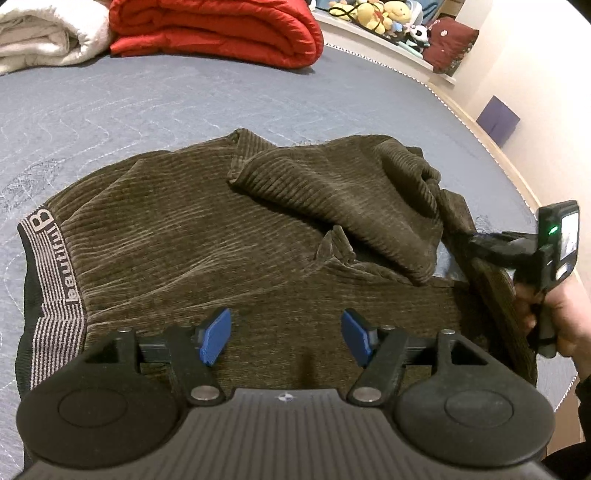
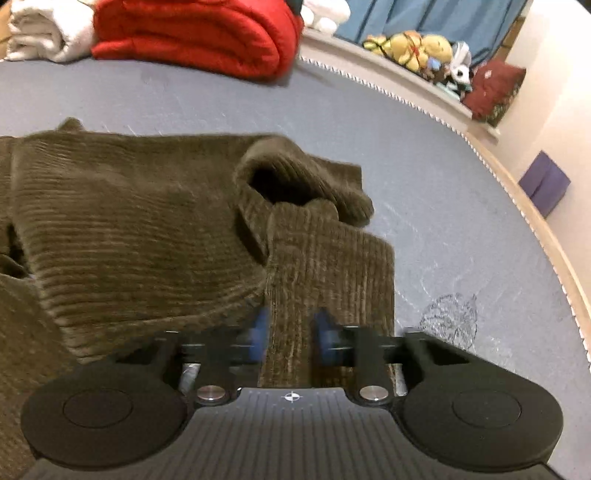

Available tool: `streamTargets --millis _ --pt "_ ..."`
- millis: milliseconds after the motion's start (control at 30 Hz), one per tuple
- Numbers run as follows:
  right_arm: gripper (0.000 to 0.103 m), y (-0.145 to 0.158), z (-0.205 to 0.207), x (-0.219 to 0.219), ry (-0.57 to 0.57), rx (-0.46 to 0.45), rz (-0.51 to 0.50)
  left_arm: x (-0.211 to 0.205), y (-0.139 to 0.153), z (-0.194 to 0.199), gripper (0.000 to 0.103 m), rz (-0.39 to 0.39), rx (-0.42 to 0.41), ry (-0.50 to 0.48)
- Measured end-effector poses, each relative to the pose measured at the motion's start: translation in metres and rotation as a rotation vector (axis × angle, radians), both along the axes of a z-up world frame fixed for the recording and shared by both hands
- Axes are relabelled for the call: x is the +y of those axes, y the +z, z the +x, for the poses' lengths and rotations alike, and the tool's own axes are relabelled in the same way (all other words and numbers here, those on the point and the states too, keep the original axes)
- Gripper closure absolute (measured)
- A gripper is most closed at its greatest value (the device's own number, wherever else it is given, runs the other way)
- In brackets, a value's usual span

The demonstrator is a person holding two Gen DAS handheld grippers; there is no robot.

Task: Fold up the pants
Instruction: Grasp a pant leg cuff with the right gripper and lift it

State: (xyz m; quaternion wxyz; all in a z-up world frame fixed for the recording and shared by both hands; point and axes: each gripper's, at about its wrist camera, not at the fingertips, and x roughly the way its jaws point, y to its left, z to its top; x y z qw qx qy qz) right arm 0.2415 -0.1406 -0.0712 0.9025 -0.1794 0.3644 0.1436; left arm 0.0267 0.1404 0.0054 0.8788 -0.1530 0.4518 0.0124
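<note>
We hold the left gripper [image 1: 286,338] above the brown ribbed corduroy pants [image 1: 207,236], its blue textured pads [image 1: 216,336] spread wide apart and gripping nothing. The right gripper [image 2: 290,334] has its blue pads closing on a raised strip of the same pants, near a leg end; motion blur hides the contact, so we cannot tell whether the fabric is pinched or merely lies between the fingers.

Hazards, in our judgement:
- The strip may slip free if the right pads are not fully closed; the plush cloth is thick and yielding.
- Lifting one leg alone may drag the bunched leg beside it, since the two overlap.
- The open left gripper holds nothing down, so the whole garment may slide on the bed.

Materials: the pants are soft, wide-ribbed and limp. They lie crumpled on the grey quilted bed cover [image 1: 147,99], one leg folded back in a rounded hump. The black-and-white striped elastic waistband [image 1: 48,284], bearing woven lettering, sits at the pants' left end. Beyond the pants, a puffy red folded quilt [image 1: 218,29] lies beside a white fleecy folded blanket [image 1: 44,37].
</note>
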Motion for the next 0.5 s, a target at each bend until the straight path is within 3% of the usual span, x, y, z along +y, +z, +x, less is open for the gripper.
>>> streamTargets --millis 67,133,267,333,433,500 --pt "0.096 0.012 0.006 -0.021 -0.046 -0.008 0.095 -0.003 0.001 0.001 0.031 0.000 0.000 -0.005" --pt "0.097 0.036 0.006 -0.050 -0.138 -0.073 0.175 -0.006 0.004 0.000 0.031 -0.004 -0.010 -0.012" --pt "0.097 0.092 -0.012 -0.153 -0.367 -0.214 0.461 -0.016 0.009 -0.003 0.031 -0.006 -0.035 -0.033" --pt "0.097 0.106 -0.031 -0.207 -0.483 -0.274 0.565 -0.020 0.008 -0.005 0.031 -0.004 -0.037 -0.044" --pt "0.097 0.105 -0.066 -0.276 -0.668 -0.336 0.596 -0.024 0.007 -0.008 0.031 0.008 -0.037 -0.064" --pt "0.097 0.090 -0.089 -0.317 -0.822 -0.323 0.588 -0.027 0.005 -0.009 0.031 0.016 -0.034 -0.071"
